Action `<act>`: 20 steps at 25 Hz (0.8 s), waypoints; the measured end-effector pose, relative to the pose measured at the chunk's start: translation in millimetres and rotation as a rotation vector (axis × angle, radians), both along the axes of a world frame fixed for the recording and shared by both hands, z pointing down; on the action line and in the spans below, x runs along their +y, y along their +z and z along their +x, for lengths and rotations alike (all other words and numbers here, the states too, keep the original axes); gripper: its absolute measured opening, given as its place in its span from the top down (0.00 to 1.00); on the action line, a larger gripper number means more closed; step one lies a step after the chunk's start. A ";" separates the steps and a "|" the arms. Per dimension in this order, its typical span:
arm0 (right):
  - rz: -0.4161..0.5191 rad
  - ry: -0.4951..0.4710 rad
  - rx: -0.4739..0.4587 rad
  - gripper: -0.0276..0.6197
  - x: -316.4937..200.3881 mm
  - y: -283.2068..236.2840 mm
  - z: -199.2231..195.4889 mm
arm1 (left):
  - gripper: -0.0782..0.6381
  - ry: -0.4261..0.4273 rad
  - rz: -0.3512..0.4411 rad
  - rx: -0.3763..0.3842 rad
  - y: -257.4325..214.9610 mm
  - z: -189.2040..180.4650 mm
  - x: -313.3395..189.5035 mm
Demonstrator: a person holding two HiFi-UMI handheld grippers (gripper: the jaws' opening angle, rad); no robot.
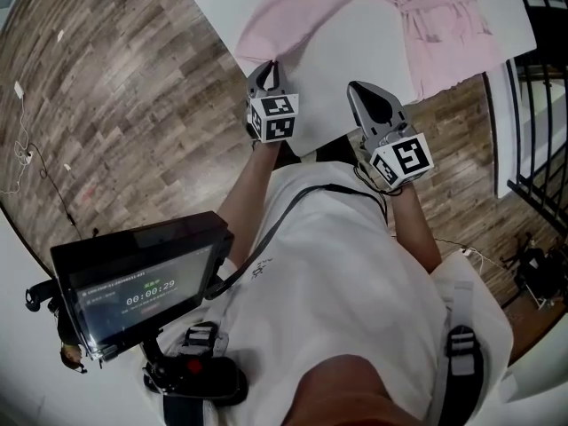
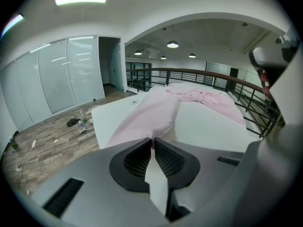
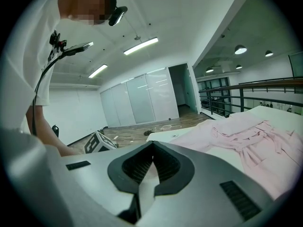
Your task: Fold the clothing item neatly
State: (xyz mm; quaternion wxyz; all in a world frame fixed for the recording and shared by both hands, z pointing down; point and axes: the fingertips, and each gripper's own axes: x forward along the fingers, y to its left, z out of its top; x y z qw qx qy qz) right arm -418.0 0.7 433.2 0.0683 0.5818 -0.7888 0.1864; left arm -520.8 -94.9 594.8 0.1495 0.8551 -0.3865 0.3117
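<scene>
Pink garment (image 1: 297, 16) lies spread and rumpled on the white bench (image 1: 355, 56), with most of its bulk towards the far right. One long flap, sleeve or hem (cannot tell which), runs from the far side diagonally down to the near-left bench edge. Left gripper (image 1: 264, 74) sits at that near end. In the left gripper view the jaws are pinched nearly together, with the tip of the pink flap caught at their very front, so I read it as a thin grip on cloth. Right gripper (image 1: 368, 96) is closed with nothing between its jaws. It hangs over bare bench near the front edge, apart from the fabric, and the crumpled bulk lies ahead and to its right. Key relation: the flap's long axis points away from the left gripper towards the far side, so the left side is the one placed to carry it. Judgement: folding is barely begun, and the next move likely lifts this end across towards the body of the garment. The shallow pinch could slip.
</scene>
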 end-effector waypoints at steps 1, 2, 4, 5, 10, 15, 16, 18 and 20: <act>0.003 0.005 -0.002 0.95 1.9 2.3 2.4 | 0.85 0.001 0.023 0.010 -7.4 3.9 -3.1; 0.007 0.008 -0.002 0.95 3.9 2.7 3.7 | 0.85 0.003 0.044 0.022 -16.0 7.4 -5.9; 0.017 0.012 -0.001 0.95 8.8 -0.4 4.7 | 0.85 0.011 0.081 0.044 -34.7 14.7 -10.3; 0.022 0.016 -0.003 0.95 11.3 -2.7 5.4 | 0.85 0.016 0.097 0.054 -43.9 18.7 -12.1; 0.055 -0.005 0.002 0.95 21.4 -10.1 20.4 | 0.85 0.022 0.159 0.079 -75.3 43.1 -14.8; 0.082 -0.049 -0.049 0.95 49.9 -10.1 101.9 | 0.85 0.001 0.197 0.031 -80.8 118.3 8.7; 0.085 -0.058 -0.054 0.95 55.7 -10.2 120.9 | 0.85 -0.004 0.203 0.021 -81.7 135.8 13.5; 0.088 -0.077 -0.061 0.95 59.3 -10.2 138.8 | 0.85 -0.016 0.213 0.004 -83.0 150.8 14.4; 0.087 -0.093 -0.063 0.95 56.3 -9.3 137.6 | 0.85 -0.033 0.219 -0.003 -83.8 145.8 8.3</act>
